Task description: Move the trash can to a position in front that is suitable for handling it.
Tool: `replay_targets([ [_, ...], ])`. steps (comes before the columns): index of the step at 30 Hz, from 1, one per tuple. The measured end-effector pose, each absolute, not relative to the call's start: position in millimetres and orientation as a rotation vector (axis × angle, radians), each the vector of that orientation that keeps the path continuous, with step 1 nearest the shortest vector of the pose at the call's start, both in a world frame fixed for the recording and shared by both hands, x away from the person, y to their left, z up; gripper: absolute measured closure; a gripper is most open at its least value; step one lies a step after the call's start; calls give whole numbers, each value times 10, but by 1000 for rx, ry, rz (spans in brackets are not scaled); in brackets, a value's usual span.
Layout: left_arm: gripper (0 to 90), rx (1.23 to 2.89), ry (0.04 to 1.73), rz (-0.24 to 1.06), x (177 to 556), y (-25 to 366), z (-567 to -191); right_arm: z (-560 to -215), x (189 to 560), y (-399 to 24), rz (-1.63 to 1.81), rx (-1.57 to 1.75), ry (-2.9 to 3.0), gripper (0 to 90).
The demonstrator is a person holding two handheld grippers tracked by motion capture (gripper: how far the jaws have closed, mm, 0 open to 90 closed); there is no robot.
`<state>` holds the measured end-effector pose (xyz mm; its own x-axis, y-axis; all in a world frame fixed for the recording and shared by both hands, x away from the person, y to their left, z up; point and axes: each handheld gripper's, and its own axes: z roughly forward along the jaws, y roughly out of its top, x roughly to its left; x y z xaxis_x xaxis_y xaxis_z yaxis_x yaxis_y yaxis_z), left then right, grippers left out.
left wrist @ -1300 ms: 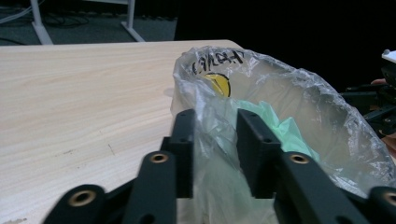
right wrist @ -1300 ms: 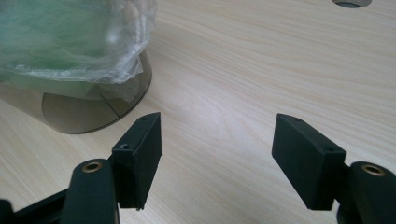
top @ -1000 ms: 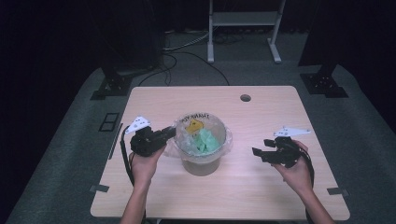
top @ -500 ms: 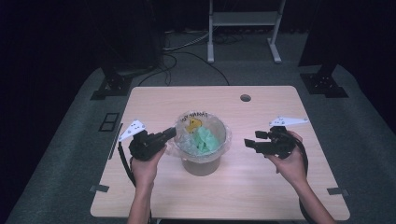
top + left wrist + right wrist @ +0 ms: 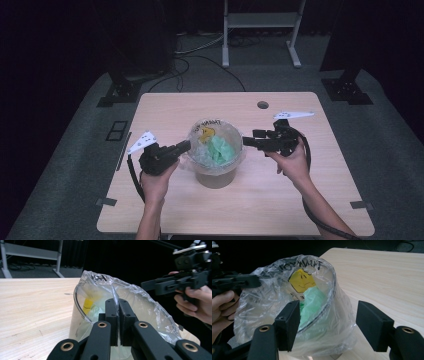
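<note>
A: State of the left gripper (image 5: 117,312)?

B: Jaws pressed together, pinching a fold of the clear plastic bag (image 5: 216,150) at the rim on its own side. The bag lines a bucket (image 5: 215,177) standing near the middle of the table (image 5: 160,107); green plastic (image 5: 220,150) and a yellow face print (image 5: 302,280) show inside.

A: And the right gripper (image 5: 250,141)?

B: Jaws spread, nothing between them. It hovers just beside the opposite rim, aimed at the bag.

A: How should this step be done?

B: Judging by the layout, the right gripper should take the far edge of the film. Recommended: approach level with the rim, close on plastic alone, not the bucket wall. Hold the left pinch steady so the film stays taut and the bucket does not tip.

A: Surroundings?

B: Pale wood tabletop with a round cable hole (image 5: 263,105), grey carpet (image 5: 75,150) below, a metal stand (image 5: 260,22) and floor cables (image 5: 200,55) beyond, dark backdrop.
</note>
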<state>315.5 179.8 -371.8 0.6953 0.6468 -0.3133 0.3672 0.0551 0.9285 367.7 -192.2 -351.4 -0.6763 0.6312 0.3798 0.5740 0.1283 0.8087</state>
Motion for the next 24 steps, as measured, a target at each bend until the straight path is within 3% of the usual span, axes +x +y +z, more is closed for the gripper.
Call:
replay_targets([
  [7,876,1546,845,237,3142,1788,-3718,-3566,3762,-1785,1625,1275,2329,385],
  [20,875,1487,839,204,3142,1779,-3722,-3558,3745,-1710,1573,1330,2309,724],
  [24,875,1485,835,209,3140,1782,-3714,-3524,3714,-1672,1526,1307,2278,768],
])
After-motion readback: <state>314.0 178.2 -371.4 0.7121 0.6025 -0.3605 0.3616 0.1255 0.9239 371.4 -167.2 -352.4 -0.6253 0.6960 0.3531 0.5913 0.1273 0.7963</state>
